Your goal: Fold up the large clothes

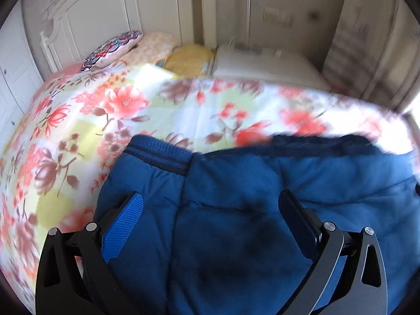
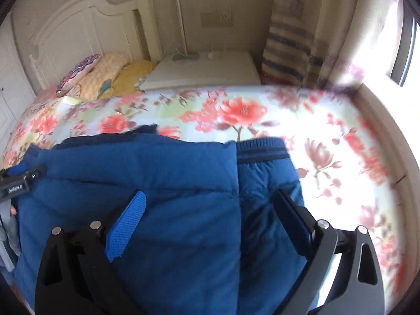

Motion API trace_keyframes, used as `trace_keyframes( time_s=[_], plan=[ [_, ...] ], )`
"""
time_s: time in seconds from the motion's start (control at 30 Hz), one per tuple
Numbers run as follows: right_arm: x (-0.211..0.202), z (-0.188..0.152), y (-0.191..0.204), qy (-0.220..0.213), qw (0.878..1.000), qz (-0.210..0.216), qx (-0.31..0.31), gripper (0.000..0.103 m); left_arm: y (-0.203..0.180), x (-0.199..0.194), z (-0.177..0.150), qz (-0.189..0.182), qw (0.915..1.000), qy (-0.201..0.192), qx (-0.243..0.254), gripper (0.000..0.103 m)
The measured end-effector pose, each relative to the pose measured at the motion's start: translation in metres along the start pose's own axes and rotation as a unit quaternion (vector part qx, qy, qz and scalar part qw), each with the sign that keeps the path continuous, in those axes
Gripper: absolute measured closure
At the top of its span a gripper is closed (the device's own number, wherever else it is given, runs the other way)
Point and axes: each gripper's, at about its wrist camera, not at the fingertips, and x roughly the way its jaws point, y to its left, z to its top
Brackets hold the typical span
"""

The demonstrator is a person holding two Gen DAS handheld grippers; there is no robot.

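A large blue padded jacket [image 1: 236,210] lies on the floral bedspread [image 1: 105,110], with a ribbed cuff [image 1: 160,153] at its upper left. My left gripper [image 1: 210,199] is open above the jacket, jaws wide apart, holding nothing. In the right wrist view the jacket [image 2: 170,197] lies partly folded, a sleeve with a ribbed cuff [image 2: 262,149] on its right side. My right gripper [image 2: 210,197] is open above it, empty. The left gripper [image 2: 21,178] shows at the left edge of the right wrist view.
Pillows [image 1: 147,47] lie at the head of the bed by a white headboard [image 1: 105,13]. A white bedside table [image 2: 204,72] stands beyond the bed. A striped curtain [image 2: 291,52] and a bright window [image 2: 404,52] are at the right.
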Motion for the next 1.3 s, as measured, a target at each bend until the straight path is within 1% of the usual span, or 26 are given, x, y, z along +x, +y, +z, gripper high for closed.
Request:
trace_keyframes(
  time_s=[0.07,0.1,0.17,0.2,0.23,0.27,0.3,0.4,0.47,0.53,0.57,0.63,0.67,0.7,0.73,0.77,0.87,0.9,0.97,1.03,1.1,1.13,1.17,1.2,1.23,1.3],
  plan=[
    [-0.02,-0.008,0.025,-0.011,0.999,0.005,-0.049,0.005,-0.011,-0.028,-0.009,-0.04,0.999,-0.019,-0.001,0.004],
    [-0.024,-0.02,0.043,-0.002,0.996,0.007,-0.086,0.004,-0.022,-0.037,-0.016,-0.041,0.9988,-0.021,0.014,0.004],
    [-0.016,-0.04,0.062,0.026,0.992,0.009,-0.122,0.004,-0.043,-0.042,-0.032,-0.023,0.9983,-0.018,0.049,0.004],
    [-0.004,-0.055,0.069,0.042,0.99,-0.006,-0.137,0.004,-0.056,-0.034,-0.047,0.001,0.997,-0.007,0.077,0.004],
    [-0.001,-0.061,0.069,0.033,0.991,-0.005,-0.13,0.002,-0.064,-0.02,-0.061,0.025,0.9949,0.007,0.097,0.004],
    [-0.002,-0.063,0.065,0.023,0.993,0.003,-0.118,0.002,-0.066,-0.015,-0.067,0.03,0.9943,0.0,0.102,0.004],
    [-0.001,-0.063,0.061,0.025,0.994,0.006,-0.11,0.002,-0.062,-0.016,-0.07,0.022,0.9955,-0.016,0.091,0.004],
    [-0.003,-0.061,0.058,0.03,0.994,0.003,-0.103,0.003,-0.053,-0.016,-0.066,0.004,0.9972,-0.001,0.075,0.004],
    [-0.015,-0.062,0.048,0.021,0.996,-0.015,-0.086,0.003,-0.045,-0.025,-0.067,0.01,0.9972,-0.009,0.074,0.004],
    [-0.03,-0.066,0.03,0.002,0.997,-0.031,-0.067,0.003,-0.025,-0.044,-0.071,0.02,0.9977,-0.036,0.053,0.004],
    [-0.037,-0.07,0.017,-0.003,0.998,-0.04,-0.053,0.003,-0.009,-0.052,-0.075,0.036,0.9973,-0.048,0.042,0.004],
    [-0.035,-0.079,-0.01,0.003,0.999,-0.041,-0.023,0.003,0.016,-0.051,-0.081,0.063,0.9966,-0.047,0.026,0.004],
    [-0.03,-0.086,-0.022,0.009,1.0,-0.023,-0.004,0.003,0.033,-0.042,-0.087,0.064,0.9973,-0.034,0.011,0.004],
    [-0.026,-0.091,-0.031,0.004,1.0,0.003,0.016,0.003,0.044,-0.038,-0.091,0.036,0.9989,-0.029,-0.003,0.004],
    [-0.026,-0.094,-0.034,0.001,1.0,0.009,0.023,0.003,0.049,-0.039,-0.092,0.023,0.9991,-0.032,-0.014,0.004],
    [-0.026,-0.093,-0.033,0.001,1.0,0.002,0.019,0.003,0.051,-0.04,-0.091,0.025,0.9989,-0.033,-0.02,0.004],
    [-0.035,-0.09,-0.021,0.004,0.999,-0.039,0.003,0.004,0.036,-0.04,-0.09,0.07,0.9969,-0.033,0.011,0.004],
    [-0.048,-0.091,-0.011,-0.012,0.999,-0.042,-0.006,0.005,0.033,-0.044,-0.091,0.077,0.9962,-0.038,0.015,0.004],
    [-0.073,-0.097,0.011,-0.046,0.998,-0.023,-0.025,0.005,0.028,-0.063,-0.097,0.065,0.9961,-0.058,0.014,0.004],
    [-0.088,-0.105,0.034,-0.058,0.997,0.001,-0.056,0.005,0.019,-0.081,-0.104,0.042,0.9959,-0.078,0.016,0.004],
    [-0.088,-0.116,0.065,-0.048,0.993,0.03,-0.108,0.005,0.001,-0.092,-0.115,0.022,0.9953,-0.087,0.037,0.004],
    [-0.084,-0.12,0.076,-0.04,0.991,0.033,-0.126,0.005,-0.012,-0.09,-0.122,0.019,0.995,-0.079,0.057,0.004],
    [-0.072,-0.128,0.088,-0.022,0.988,0.032,-0.149,0.005,-0.024,-0.081,-0.132,0.029,0.9939,-0.065,0.085,0.004],
    [-0.061,-0.135,0.092,-0.015,0.987,0.018,-0.159,0.003,-0.029,-0.075,-0.139,0.044,0.992,-0.068,0.097,0.004],
    [-0.057,-0.138,0.09,-0.022,0.987,0.017,-0.157,0.002,-0.03,-0.073,-0.144,0.046,0.9905,-0.082,0.1,0.004],
    [-0.055,-0.139,0.078,-0.023,0.988,0.039,-0.146,0.002,-0.024,-0.071,-0.144,0.031,0.9931,-0.07,0.089,0.004]
  ],
)
